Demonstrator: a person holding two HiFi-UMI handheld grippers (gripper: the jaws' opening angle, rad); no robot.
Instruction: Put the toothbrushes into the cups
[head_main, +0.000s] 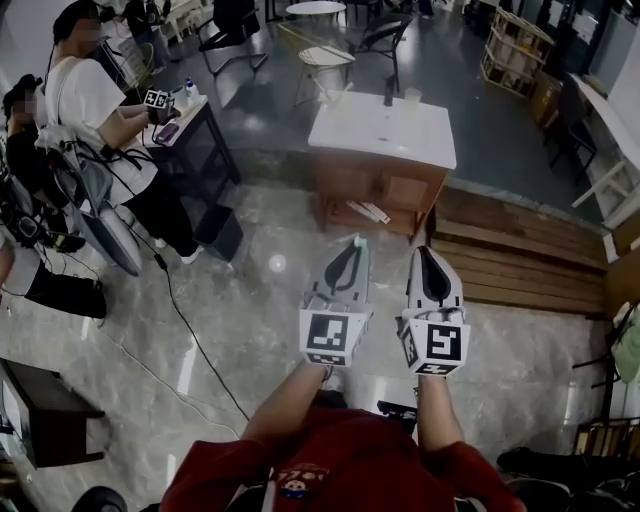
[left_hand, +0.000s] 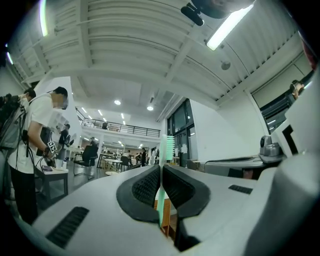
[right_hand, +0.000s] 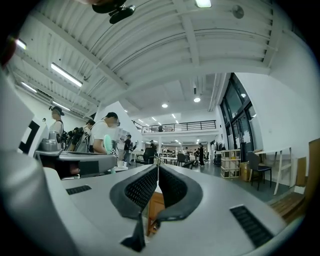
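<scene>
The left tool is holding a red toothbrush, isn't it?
Not quite. The toothbrush is pale green, not red. The left tool really is holding it, with its jaws closed on the handle. The left gripper view shows this.

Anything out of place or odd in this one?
Only one thing: a small white item lies low at the foot of the table, on the floor or a bottom shelf, too small to identify. The left tongs grip a green toothbrush upright, nothing askew.

Glossy grey marble floor (head_main: 262, 335), white-topped wooden counter (head_main: 385, 130) ahead, timber decking (head_main: 520, 265) to rt — ribbed white ceiling (left_hand: 125, 45) w/ strip lights (left_hand: 227, 27), tall dark-framed windows (right_hand: 239, 125), balcony rail (right_hand: 180, 126) at back.
</scene>
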